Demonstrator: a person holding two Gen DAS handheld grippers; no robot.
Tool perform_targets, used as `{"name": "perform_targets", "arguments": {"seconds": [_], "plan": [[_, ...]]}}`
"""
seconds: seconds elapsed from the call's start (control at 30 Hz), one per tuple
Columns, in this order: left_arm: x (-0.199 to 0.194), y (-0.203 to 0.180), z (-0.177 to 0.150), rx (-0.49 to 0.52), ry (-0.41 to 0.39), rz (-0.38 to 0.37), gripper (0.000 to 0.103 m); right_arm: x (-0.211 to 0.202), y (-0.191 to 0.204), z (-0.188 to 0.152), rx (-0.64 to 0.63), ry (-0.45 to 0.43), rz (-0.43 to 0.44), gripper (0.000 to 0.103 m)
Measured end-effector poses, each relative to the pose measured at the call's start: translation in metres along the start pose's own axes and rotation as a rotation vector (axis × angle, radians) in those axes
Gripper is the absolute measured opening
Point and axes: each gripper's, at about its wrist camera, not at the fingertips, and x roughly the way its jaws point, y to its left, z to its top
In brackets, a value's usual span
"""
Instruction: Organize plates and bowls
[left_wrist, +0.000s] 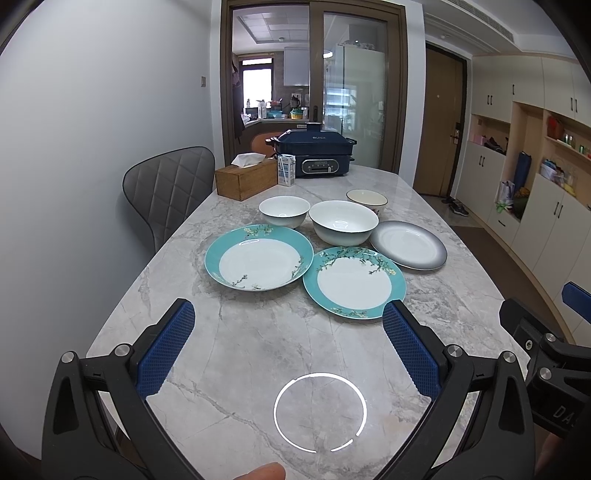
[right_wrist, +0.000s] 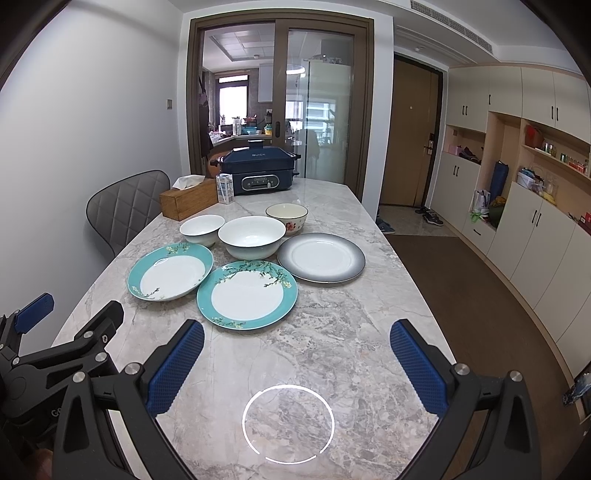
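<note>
On the marble table (left_wrist: 258, 354) lie two teal floral plates, a deeper one on the left (left_wrist: 259, 257) (right_wrist: 170, 272) and a flat one nearer me (left_wrist: 354, 282) (right_wrist: 247, 293). A grey-rimmed plate (left_wrist: 408, 244) (right_wrist: 321, 257) lies to the right. Behind them stand a small white bowl (left_wrist: 284, 211) (right_wrist: 202, 229), a large white bowl (left_wrist: 343, 221) (right_wrist: 252, 236) and a flower-painted bowl (left_wrist: 366, 199) (right_wrist: 287, 218). My left gripper (left_wrist: 288, 314) (right_wrist: 77, 317) hangs open short of the plates, holding nothing. My right gripper (right_wrist: 297, 334) is also open and holds nothing; part of it shows at the right edge (left_wrist: 546, 321).
A wooden tissue box (left_wrist: 245, 179), a small carton (left_wrist: 286, 169) and a dark blue electric cooker (left_wrist: 316, 149) stand at the table's far end. A grey quilted chair (left_wrist: 166, 192) sits at the left side. Cabinets and shelves (right_wrist: 517, 177) line the right wall. A fingertip (left_wrist: 264, 472) shows at the bottom edge.
</note>
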Motion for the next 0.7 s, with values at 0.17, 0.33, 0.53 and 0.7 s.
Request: {"name": "perform_targets", "arguments": {"seconds": [0.17, 0.33, 0.53, 0.7], "plan": [[0.000, 0.000, 0.000, 0.000, 0.000, 0.001, 0.103, 0.000, 0.000, 0.000, 0.002, -0.001, 0.000, 0.103], [0.012, -0.002, -0.012, 0.001, 0.007, -0.013, 0.103, 0.001, 0.000, -0.001, 0.002, 0.000, 0.000, 0.103], [0.021, -0.005, -0.016, 0.004, 0.017, -0.024, 0.103, 0.001, 0.004, 0.001, 0.002, 0.005, 0.004, 0.103], [0.035, 0.004, -0.014, -0.014, 0.041, -0.075, 0.103, 0.006, 0.002, 0.001, 0.005, 0.001, 0.006, 0.103]]}}
